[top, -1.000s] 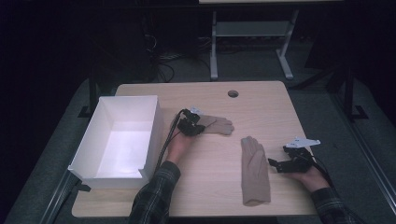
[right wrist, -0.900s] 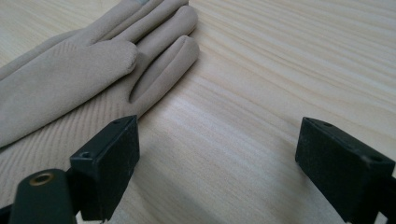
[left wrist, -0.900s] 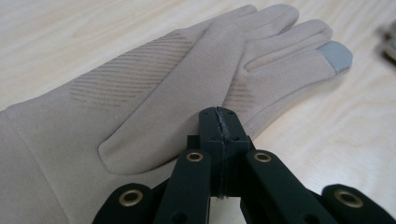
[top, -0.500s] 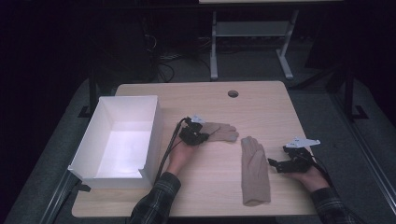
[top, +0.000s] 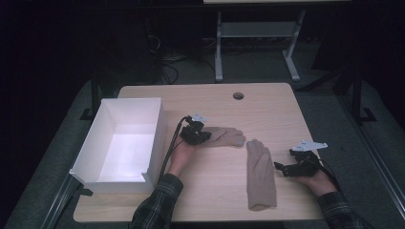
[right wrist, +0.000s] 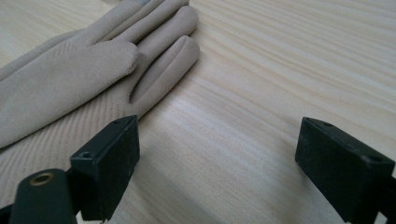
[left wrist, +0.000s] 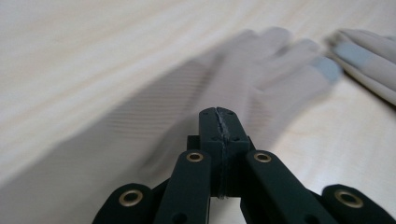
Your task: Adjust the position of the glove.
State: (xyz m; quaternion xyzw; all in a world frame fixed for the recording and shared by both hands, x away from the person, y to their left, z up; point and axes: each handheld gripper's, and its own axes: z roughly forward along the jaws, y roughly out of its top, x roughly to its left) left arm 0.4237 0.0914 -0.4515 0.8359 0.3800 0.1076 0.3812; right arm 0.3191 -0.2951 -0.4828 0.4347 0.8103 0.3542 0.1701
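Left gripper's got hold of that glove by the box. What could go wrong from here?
The left gripper looks shut on the glove's cuff edge alone, so the cloth may slip free. Its fingertips lie close to the second glove, which a drag might snag. The right gripper sits open beside that glove, holding nothing down.

No text, label, brand, number or sign can be read in any of the views.
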